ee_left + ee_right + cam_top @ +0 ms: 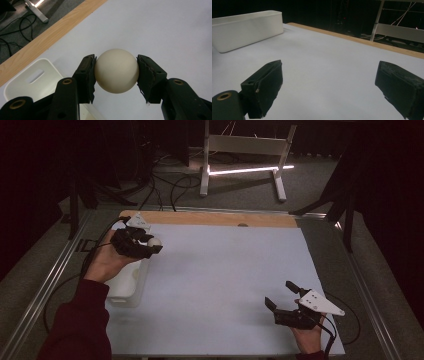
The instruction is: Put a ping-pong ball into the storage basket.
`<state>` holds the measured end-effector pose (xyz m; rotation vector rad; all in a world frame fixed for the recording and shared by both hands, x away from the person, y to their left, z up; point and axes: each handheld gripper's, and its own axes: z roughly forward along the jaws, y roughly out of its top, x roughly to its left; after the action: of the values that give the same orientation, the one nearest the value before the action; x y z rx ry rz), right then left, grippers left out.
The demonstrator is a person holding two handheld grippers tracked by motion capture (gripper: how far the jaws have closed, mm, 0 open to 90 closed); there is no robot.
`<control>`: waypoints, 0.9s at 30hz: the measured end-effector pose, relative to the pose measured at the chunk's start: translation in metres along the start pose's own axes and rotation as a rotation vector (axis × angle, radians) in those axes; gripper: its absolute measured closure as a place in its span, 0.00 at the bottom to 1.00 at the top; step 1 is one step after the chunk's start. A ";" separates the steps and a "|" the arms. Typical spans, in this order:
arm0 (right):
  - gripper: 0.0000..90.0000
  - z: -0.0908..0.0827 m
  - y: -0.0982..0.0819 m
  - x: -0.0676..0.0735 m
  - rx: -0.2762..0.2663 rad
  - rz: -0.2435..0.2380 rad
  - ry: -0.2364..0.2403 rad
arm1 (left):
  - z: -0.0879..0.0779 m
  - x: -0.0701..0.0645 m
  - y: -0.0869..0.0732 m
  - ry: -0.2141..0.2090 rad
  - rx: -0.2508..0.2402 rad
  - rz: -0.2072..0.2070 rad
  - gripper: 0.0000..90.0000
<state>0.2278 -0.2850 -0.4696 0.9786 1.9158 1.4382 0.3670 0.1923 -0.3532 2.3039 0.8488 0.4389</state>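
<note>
The left gripper (150, 245), gripped in a hand with a dark red sleeve, sits in the upper left of the high view with its black jaws clamped on a small ball (154, 241). In the left gripper view the ball (116, 71) fills the middle of the frame: a smooth, matte, cream-white sphere, pressed on both sides by rough, worn black pads (87, 72) whose edges look frayed. The ball is held in the air, above the table's surface and just beside the bin's rim.

Below and left of the ball lies a white plastic bin (17, 86), a rounded-corner tub with a slot-shaped handle cut in its end wall. In the high view the bin (125, 290) stands along the left edge of the table, long and narrow, under the left hand. In the right gripper view it appears in the upper left as a glossy, straight-walled trough (247, 27).

The table (225, 280) is a flat, pale grey-white sheet, smooth and bare, with a light wooden strip (210, 218) running along its far edge.

The right gripper (281, 296), in the lower right of the high view, carries a grey three-cornered plate and rests low by the table's near corner. Its jaws stand wide apart with nothing between them; in the right gripper view only bare tabletop lies between the two blocky, scuffed pads (268, 82).
</note>
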 end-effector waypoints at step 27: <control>0.08 -0.001 -0.001 -0.001 -0.003 0.005 -0.004 | -0.001 0.007 -0.023 0.014 0.005 -0.047 0.57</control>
<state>0.2274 -0.2862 -0.4699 0.9848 1.9095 1.4405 0.3616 0.2111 -0.3674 2.2830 0.9092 0.4335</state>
